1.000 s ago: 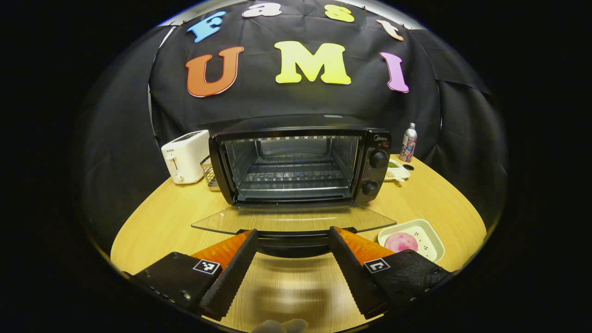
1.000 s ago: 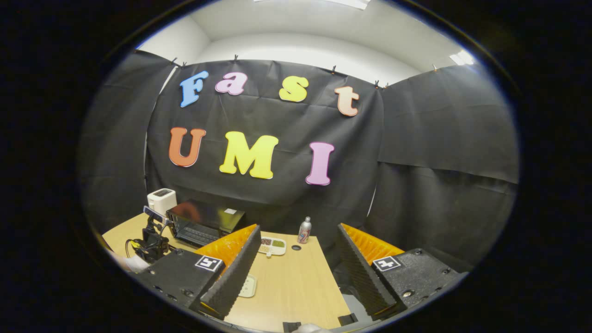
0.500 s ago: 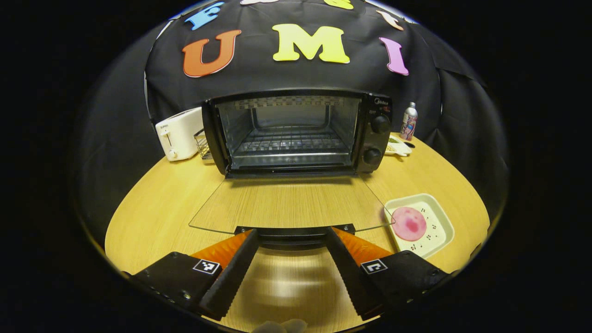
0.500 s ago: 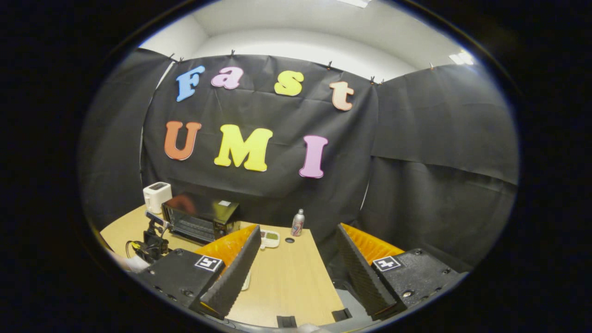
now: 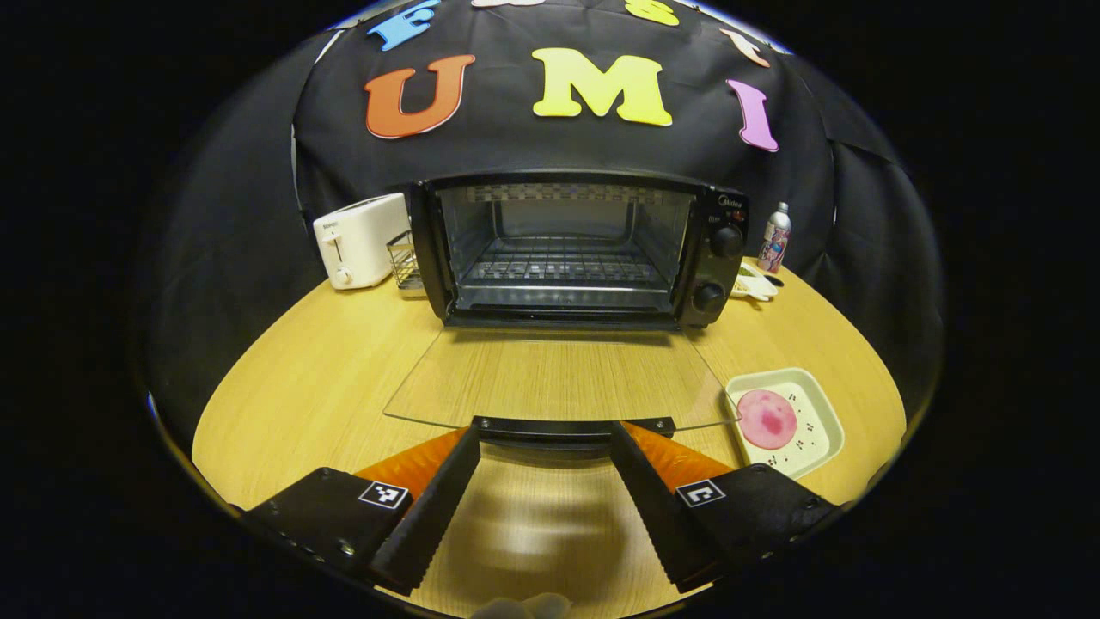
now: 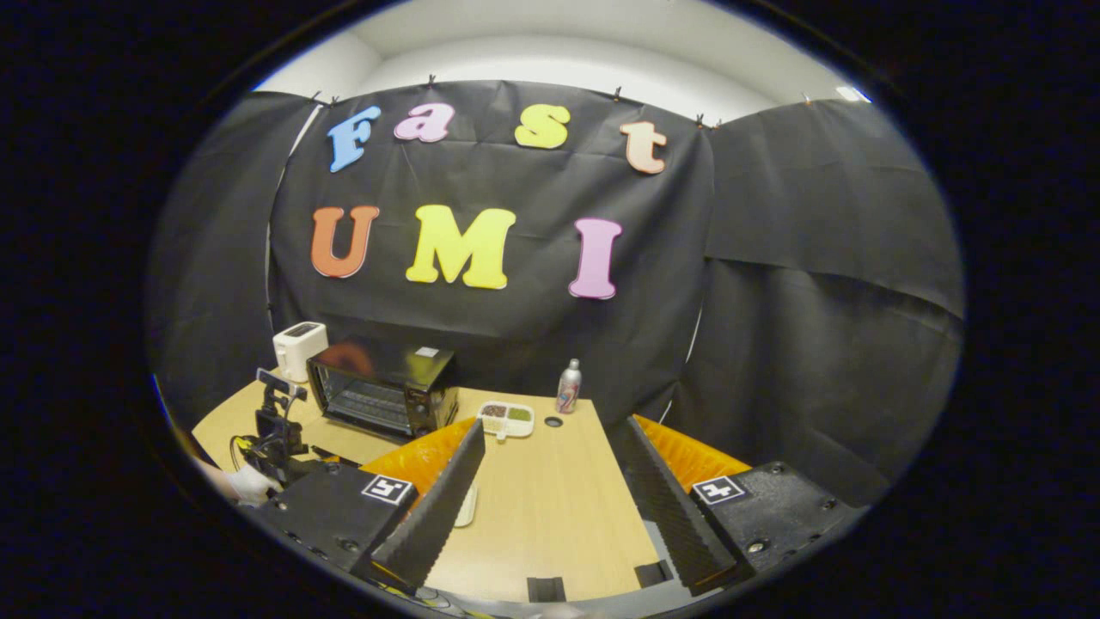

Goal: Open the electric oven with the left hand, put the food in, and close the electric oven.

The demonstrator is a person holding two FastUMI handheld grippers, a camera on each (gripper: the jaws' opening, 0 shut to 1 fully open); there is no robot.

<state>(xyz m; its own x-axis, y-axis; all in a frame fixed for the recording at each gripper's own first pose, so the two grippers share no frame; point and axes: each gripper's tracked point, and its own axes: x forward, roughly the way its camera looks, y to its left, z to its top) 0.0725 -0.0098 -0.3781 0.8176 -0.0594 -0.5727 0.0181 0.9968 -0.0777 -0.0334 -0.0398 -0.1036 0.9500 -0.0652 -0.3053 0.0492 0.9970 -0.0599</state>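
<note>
With its glass door [image 5: 559, 383] folded down flat over the worktop [image 5: 301, 378], the electric oven [image 5: 576, 249] stands open at the back centre, wire rack [image 5: 563, 268] visible inside, two knobs [image 5: 718, 268] on its right panel. Left tongs [image 5: 543, 438] are spread apart; the door's dark handle [image 5: 571, 427] lies between the two tips, contact not clear, neither finger pressing it.

Food: a round pink piece [image 5: 766, 419] sits in a pale tray [image 5: 816, 413] on the worktop, just right of the door's front corner, near the left tongs' right-hand finger.

Left of the oven: white toaster [image 5: 359, 239], small wire basket [image 5: 404, 262] between it and the oven. Right of the oven: small divided dish [image 5: 754, 284], then a slim upright bottle [image 5: 775, 237].

Right gripper view: right tongs [image 6: 550, 447] spread wide, nothing between them, held above the worktop's right part. Farther off at left, the oven [image 6: 385, 391], toaster [image 6: 299, 347], dish [image 6: 507, 418], bottle [image 6: 567, 386], and the other gripper [image 6: 275, 430] in a gloved hand [image 6: 245, 483].
</note>
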